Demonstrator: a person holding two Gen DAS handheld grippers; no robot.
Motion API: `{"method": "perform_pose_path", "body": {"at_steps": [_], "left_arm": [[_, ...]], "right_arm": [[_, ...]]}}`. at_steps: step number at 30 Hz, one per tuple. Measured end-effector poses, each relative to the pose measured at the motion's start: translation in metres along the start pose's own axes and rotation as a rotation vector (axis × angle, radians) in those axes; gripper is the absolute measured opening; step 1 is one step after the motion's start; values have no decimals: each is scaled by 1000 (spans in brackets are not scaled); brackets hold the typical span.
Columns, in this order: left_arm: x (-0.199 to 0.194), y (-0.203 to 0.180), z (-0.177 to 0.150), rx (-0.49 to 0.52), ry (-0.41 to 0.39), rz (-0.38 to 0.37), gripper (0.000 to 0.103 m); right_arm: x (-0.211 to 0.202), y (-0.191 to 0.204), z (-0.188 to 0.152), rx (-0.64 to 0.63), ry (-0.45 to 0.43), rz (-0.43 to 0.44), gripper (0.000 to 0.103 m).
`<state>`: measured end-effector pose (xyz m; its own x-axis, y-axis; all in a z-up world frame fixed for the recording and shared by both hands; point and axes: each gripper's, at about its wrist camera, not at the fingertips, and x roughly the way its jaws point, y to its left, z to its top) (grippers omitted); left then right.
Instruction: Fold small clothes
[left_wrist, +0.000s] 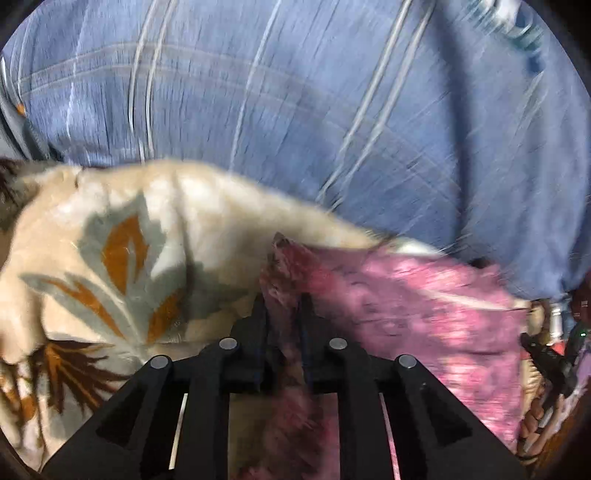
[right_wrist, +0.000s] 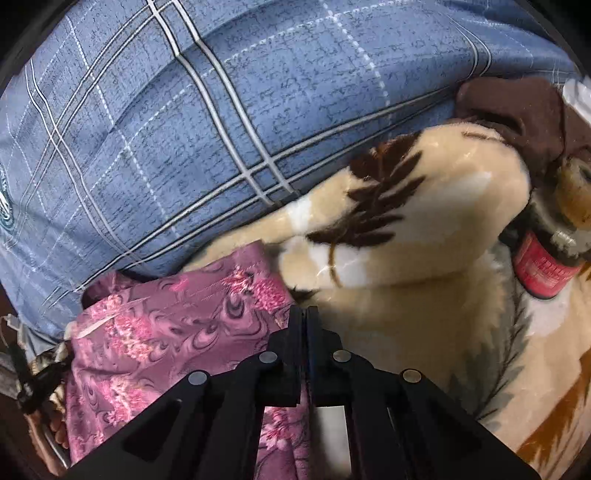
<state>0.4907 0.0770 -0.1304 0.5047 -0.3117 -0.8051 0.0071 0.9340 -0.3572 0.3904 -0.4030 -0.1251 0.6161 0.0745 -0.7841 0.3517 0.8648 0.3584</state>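
A small pink patterned garment (left_wrist: 424, 314) lies on a cream fleece blanket (left_wrist: 110, 240). My left gripper (left_wrist: 282, 299) is shut on the garment's left corner, with cloth bunched between the fingers; this view is blurred by motion. In the right wrist view the same pink garment (right_wrist: 166, 332) spreads to the left. My right gripper (right_wrist: 304, 314) is shut on the garment's right edge, which runs down between the fingers. The other gripper shows dimly at each view's far edge.
A blue plaid pillow or quilt (right_wrist: 221, 129) rises behind the garment. The cream blanket (right_wrist: 424, 240) has leaf patterns. A red cylindrical can (right_wrist: 543, 273) lies at the right on the blanket. A brown cloth (right_wrist: 517, 110) sits at the upper right.
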Motion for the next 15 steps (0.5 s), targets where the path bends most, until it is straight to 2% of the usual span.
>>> {"method": "perform_pose_path", "body": {"at_steps": [1,2,3,4,5,6,7,10,13,15], "left_arm": [[-17,-2,2,7,-37,-29,27],[-37,-3,2,12,-70,-48,57],[-63,-3,-3,10,-116,-43,70],[-82,-3,-11,3,-150,-18,77],[-100,-4,-22,1,-164,16,77],[-108,1,-26,4,-164,27,77],[-117,3,-45,2,-149,28,77],[-131,24,-107,-33,-83,-36,77],[-126,33,-153,-146,-29,-96,77],[-116,40,-175,-213,9,-154,76]], "right_arm": [[-18,5,2,-13,-38,12,12],[-36,8,2,-26,-76,30,26],[-55,10,1,-36,-108,46,63],[-84,9,-8,-36,-154,54,82],[-99,9,-17,-33,-172,54,99],[-115,5,-32,-29,-168,59,98],[-120,3,-42,-23,-154,69,98],[-141,-29,-93,28,-109,141,98],[-138,-44,-155,86,-68,183,96],[-130,-51,-167,112,-27,202,86]]}}
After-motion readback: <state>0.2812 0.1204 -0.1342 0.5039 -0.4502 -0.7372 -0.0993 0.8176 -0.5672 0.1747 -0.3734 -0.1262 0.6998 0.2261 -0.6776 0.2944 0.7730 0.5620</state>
